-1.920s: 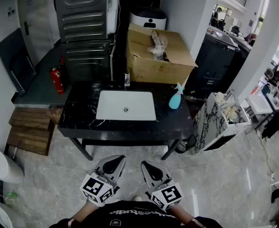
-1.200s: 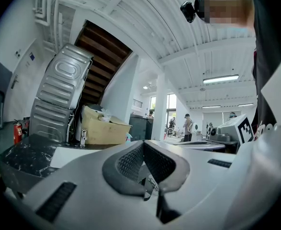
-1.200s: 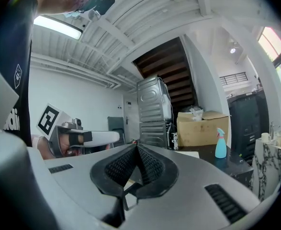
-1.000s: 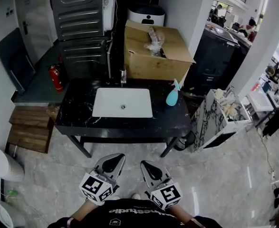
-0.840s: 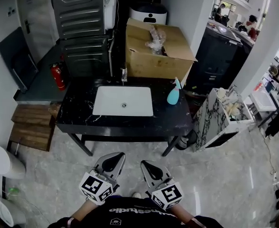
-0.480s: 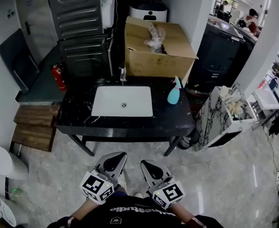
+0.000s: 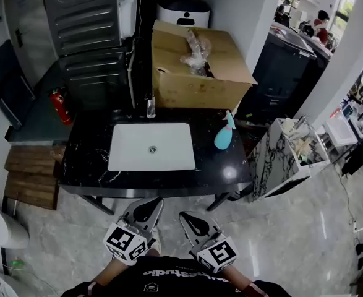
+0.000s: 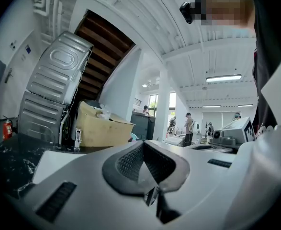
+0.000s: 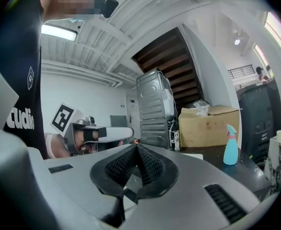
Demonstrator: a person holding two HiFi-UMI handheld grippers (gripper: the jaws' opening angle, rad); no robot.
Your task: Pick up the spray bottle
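The teal spray bottle (image 7: 224,132) stands upright on the right part of the black marble counter (image 7: 89,159), beside the white sink (image 7: 151,146); the right gripper view shows the bottle (image 9: 230,150) far ahead on the right. Both grippers are held low near my body, short of the counter's front edge. My left gripper (image 7: 149,203) has its jaws together with nothing between them, seen close in its own view (image 8: 142,143). My right gripper (image 7: 185,216) is likewise shut and empty, and so it looks in its own view (image 9: 137,147).
A cardboard box (image 7: 193,67) with plastic wrap sits behind the counter. A grey metal cabinet (image 7: 88,36) and a red fire extinguisher (image 7: 59,106) stand at the left. A marble-patterned bin (image 7: 279,159) stands right of the counter. People stand in the far room (image 7: 320,20).
The counter, sink and bottle have drawn nearer and larger in the head view as I moved forward. Both grippers stay shut and low in front of my body.
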